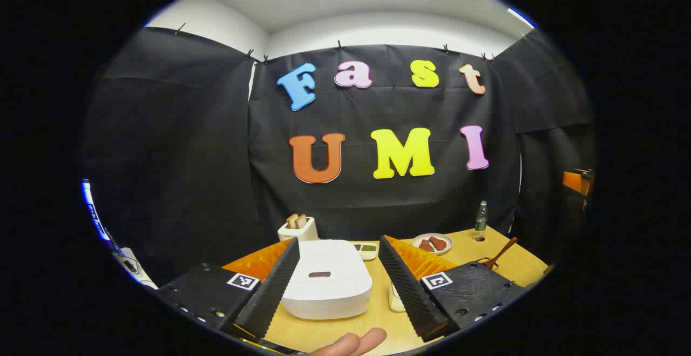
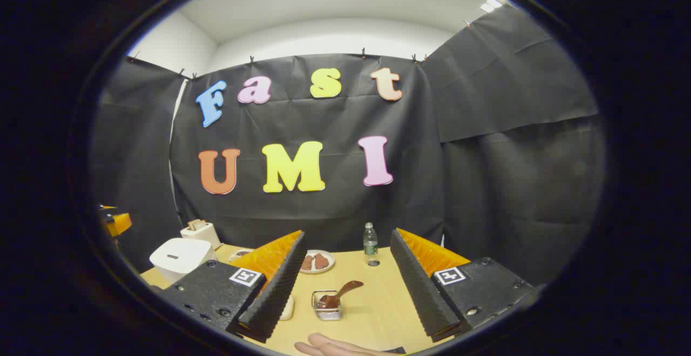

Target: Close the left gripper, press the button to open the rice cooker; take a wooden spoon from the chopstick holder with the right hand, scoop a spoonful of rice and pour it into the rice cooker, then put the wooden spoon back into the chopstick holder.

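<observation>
No word or number can be read on any object. The left gripper (image 1: 339, 240) and the right gripper (image 2: 348, 233) each carry square black-and-white coded markers (image 1: 242, 281), one beside each finger. The far bottle (image 2: 370, 240) has a label too small to read.

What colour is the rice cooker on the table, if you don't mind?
The rice cooker is white, clearest in the left gripper view.

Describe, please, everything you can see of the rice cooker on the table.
The rice cooker is a white, rounded-square appliance, apparently smooth plastic, with its lid shut flat. A small dark oblong sits at the middle of the lid. It stands upright on the wooden table, in front of a white toaster. In the left gripper view it lies ahead between the open fingers; nothing touches it.
</observation>
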Demonstrator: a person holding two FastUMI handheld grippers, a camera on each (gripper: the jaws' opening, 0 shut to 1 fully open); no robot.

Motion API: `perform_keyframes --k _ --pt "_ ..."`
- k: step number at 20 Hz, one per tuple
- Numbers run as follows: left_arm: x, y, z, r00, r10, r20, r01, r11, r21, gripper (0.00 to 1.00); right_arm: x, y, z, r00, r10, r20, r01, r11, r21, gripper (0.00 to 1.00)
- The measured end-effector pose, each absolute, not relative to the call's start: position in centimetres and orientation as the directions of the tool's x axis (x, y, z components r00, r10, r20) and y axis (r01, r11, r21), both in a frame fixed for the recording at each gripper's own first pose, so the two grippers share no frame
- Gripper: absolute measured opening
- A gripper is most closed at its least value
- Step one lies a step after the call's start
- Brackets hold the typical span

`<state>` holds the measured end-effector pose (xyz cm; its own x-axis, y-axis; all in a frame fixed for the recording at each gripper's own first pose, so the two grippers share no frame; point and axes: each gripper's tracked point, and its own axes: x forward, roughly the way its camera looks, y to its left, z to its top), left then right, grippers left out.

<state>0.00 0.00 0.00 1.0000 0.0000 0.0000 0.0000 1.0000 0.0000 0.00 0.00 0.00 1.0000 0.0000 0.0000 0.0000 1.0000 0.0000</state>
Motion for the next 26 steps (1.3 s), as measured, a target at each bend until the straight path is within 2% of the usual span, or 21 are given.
perform_keyframes --k 3,4,5,11,13,15,16,17,18,19,20,21,26 --pt "0.1 -1.0 -0.1 1.0 -0.025 0.002 0.025 1.0 0.008 0.95 0.0 -0.6 -0.4 1.0 -0.001 -0.007 0.001 1.0 0.004 1.0" --pt "0.2 -1.1 0.0 1.0 -0.026 0.007 0.026 1.0 0.007 0.9 0.1 -0.6 -0.5 1.0 0.006 -0.007 -0.006 1.0 0.005 0.99" --pt "0.3 -1.2 -0.1 1.0 -0.027 0.01 0.027 1.0 0.002 0.95 0.3 -0.6 -0.6 1.0 0.013 -0.006 -0.013 1.0 0.006 0.99" --pt "0.8 -1.5 -0.3 0.997 -0.073 0.006 0.073 0.996 -0.043 0.94 0.8 -1.5 -0.8 1.0 0.015 0.018 -0.015 1.0 0.019 1.0" --pt "1.3 -1.2 -0.2 0.996 -0.083 0.023 0.083 0.996 -0.045 0.89 0.9 -1.4 -1.3 1.0 0.017 0.013 -0.018 1.0 0.019 0.99" --pt "1.9 -1.8 -0.3 0.991 -0.125 0.038 0.127 0.991 -0.047 0.78 1.0 -1.2 -1.8 1.0 0.03 0.006 -0.03 0.999 0.022 0.99" --pt "2.3 -1.7 -0.8 0.991 -0.132 0.027 0.134 0.99 -0.045 0.69 1.2 -1.3 -2.0 1.0 0.027 0.007 -0.028 0.999 0.018 1.0" --pt "2.5 -1.4 -1.2 0.991 -0.132 0.022 0.133 0.99 -0.041 0.73 1.3 -1.3 -2.2 1.0 0.024 0.005 -0.024 1.0 0.019 1.0" --pt "2.9 -1.1 -1.3 0.992 -0.126 0.017 0.126 0.991 -0.033 0.59 1.4 -1.2 -2.4 1.0 0.023 0.005 -0.023 1.0 0.02 1.0" --pt "3.3 -0.8 -1.5 0.993 -0.12 0.011 0.12 0.993 -0.02 0.57 1.5 -1.2 -2.6 1.0 0.025 0.005 -0.025 0.999 0.02 0.99" --pt "3.5 -0.6 -1.9 0.994 -0.107 0.002 0.107 0.994 -0.007 0.49 1.6 -1.0 -2.9 1.0 0.028 0.001 -0.028 0.999 0.02 0.99" --pt "3.7 -0.4 -2.2 0.995 -0.098 -0.002 0.098 0.995 0.007 0.46 1.7 -0.9 -3.3 0.999 0.034 -0.004 -0.034 0.999 0.019 0.99" --pt "5.2 0.8 -4.4 0.998 -0.038 -0.053 0.042 0.997 0.068 0.45 2.1 -1.5 -4.2 1.0 0.019 -0.002 -0.019 0.999 0.04 0.98"
